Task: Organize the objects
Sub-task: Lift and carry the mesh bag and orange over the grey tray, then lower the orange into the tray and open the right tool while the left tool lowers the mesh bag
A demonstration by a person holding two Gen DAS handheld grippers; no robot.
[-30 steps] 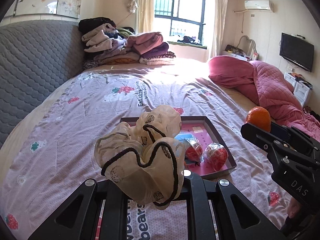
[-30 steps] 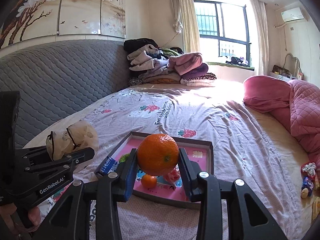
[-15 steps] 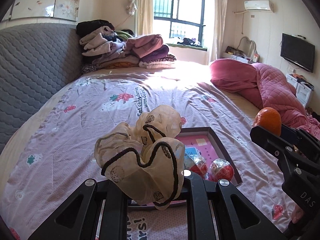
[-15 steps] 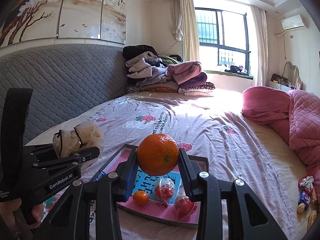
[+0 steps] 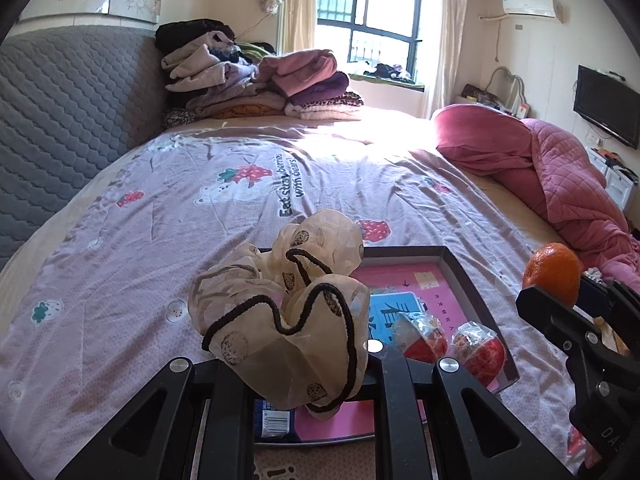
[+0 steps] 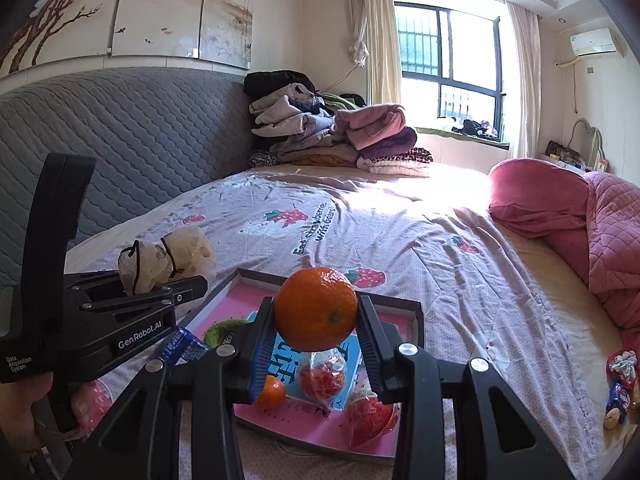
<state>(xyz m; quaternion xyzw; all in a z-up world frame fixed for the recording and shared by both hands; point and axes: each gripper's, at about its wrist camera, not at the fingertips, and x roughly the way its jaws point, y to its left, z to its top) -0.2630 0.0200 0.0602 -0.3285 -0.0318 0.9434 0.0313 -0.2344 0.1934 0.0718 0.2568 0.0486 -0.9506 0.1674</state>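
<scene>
The left gripper (image 5: 304,360) pinches a cream scrunchie (image 5: 288,304), while the right gripper (image 6: 316,344) clamps an orange (image 6: 316,309); beneath both sets of fingers lies the pink tray (image 6: 400,308) holding 2 wrapped sweets (image 5: 478,350).

The tray's (image 5: 460,276) near edge is hidden behind the scrunchie (image 5: 288,312). A blue packet (image 6: 182,346) at eight o'clock is half covered. Small wrapped items (image 6: 618,384) at four o'clock cannot be identified.

We have carried the scrunchie (image 5: 288,312) and the orange (image 6: 316,309) forward and lower, over the pink tray (image 6: 416,312) now.
</scene>
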